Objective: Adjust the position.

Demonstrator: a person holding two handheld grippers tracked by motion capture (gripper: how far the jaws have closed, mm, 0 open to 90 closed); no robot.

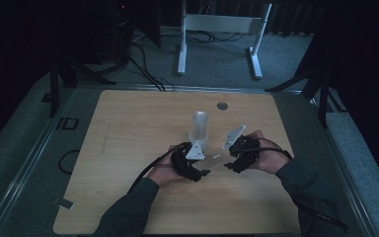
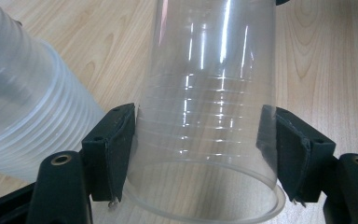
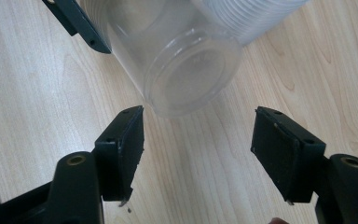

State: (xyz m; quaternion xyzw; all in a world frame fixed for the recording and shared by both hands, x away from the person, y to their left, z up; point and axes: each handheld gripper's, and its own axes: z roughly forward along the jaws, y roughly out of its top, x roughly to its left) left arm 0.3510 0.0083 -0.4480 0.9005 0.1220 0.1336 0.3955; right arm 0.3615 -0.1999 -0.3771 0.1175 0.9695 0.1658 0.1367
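Empty clear cup (image 2: pixel 205 116) clenched in left claw (image 2: pixel 200 158); right claw (image 3: pixel 198 149) released, beside cup stack (image 1: pixel 199 129).

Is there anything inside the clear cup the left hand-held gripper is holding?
Nothing shows inside the clear cup: through its wall and open rim only the wooden table appears. The cup stack lies beside it; what sits under the stack is covered.

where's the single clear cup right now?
The single clear cup is clamped near its rim in the left hand-held gripper, held sideways just above the table, beside the cup stack.
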